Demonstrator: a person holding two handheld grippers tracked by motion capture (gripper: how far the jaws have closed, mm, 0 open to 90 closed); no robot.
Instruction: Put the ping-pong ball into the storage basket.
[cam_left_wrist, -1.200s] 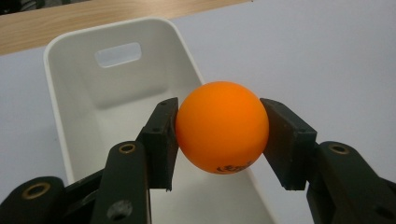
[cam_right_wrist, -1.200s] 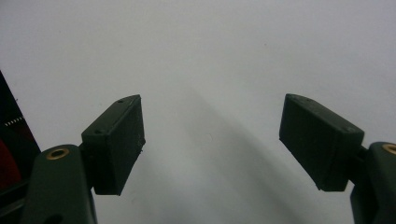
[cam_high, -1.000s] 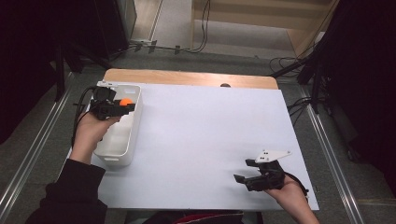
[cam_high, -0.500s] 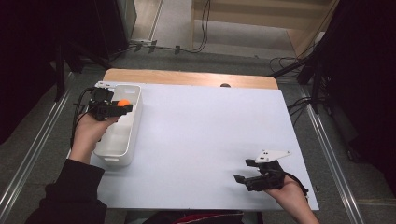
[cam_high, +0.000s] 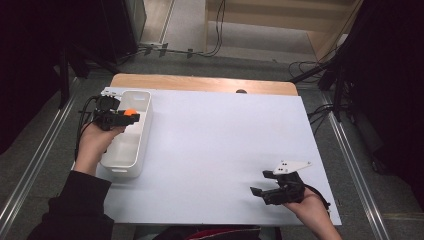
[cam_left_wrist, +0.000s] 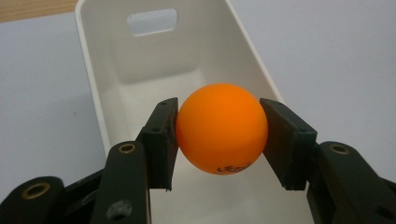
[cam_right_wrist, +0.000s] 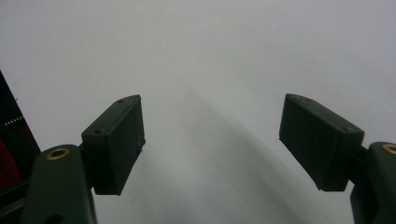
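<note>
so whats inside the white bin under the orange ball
The white bin looks bare in its far part, up to the handle slot. The orange ball, clamped in the left tongs, and the tongs themselves cover the near floor.

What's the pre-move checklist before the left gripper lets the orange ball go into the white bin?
1. Grip: left gripper has both pads on the orange ball. ok.
2. Position: ball sits above the white bin, inside its walls in the left gripper view. ok.
3. Landing spot: the bin floor that shows is bare; the part under the ball is hidden. cannot tell.
4. Bin seating: it lies flat on the white table, at its left edge. ok.
5. Right gripper is open, holds nothing, and is far from the bin. ok.
</note>
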